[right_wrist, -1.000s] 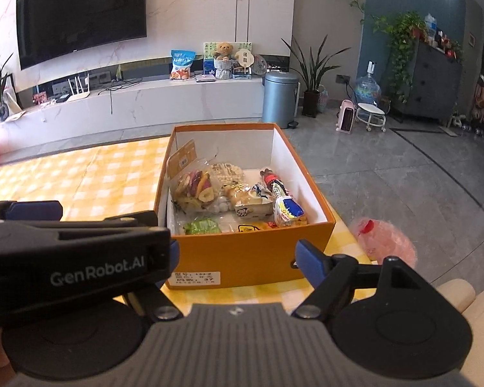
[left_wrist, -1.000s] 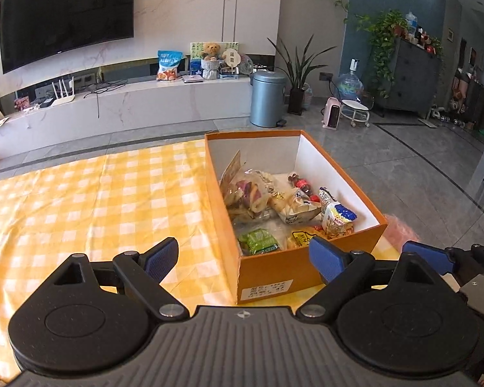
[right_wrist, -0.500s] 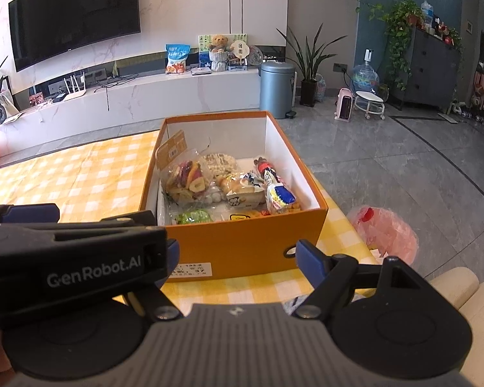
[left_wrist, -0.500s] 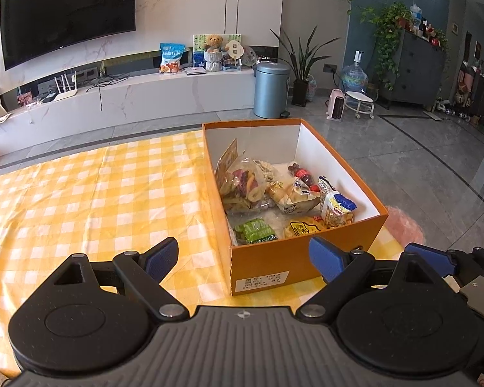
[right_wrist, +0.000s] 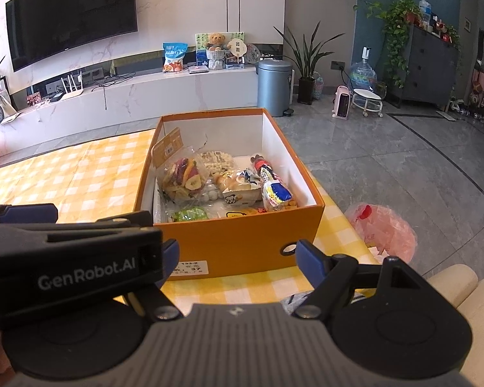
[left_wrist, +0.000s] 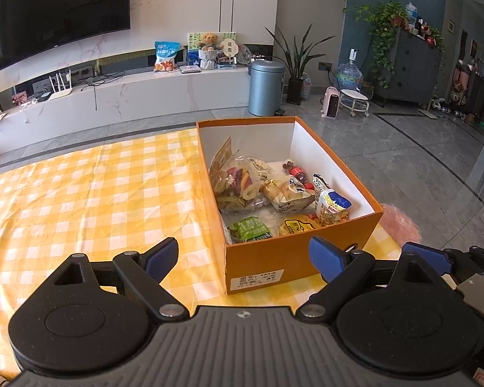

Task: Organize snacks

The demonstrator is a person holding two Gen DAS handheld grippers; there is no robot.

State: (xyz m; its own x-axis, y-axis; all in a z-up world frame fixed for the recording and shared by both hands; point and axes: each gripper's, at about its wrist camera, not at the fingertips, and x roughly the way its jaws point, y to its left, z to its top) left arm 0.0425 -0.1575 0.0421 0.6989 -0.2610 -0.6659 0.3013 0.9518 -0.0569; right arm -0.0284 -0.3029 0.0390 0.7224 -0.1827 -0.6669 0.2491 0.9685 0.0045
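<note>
The orange box (left_wrist: 293, 258) stands on the checked cloth (left_wrist: 80, 200), snack packets (right_wrist: 216, 187) inside it. My left gripper (left_wrist: 243, 256) and right gripper (right_wrist: 235, 254) hover just before its near wall, both jaws wide apart, holding nothing.

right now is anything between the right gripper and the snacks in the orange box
Only the orange box's own near wall. The right gripper sits open and empty low in front of it, so it must go over the rim to reach the snack packets. The box has no lid.
</note>
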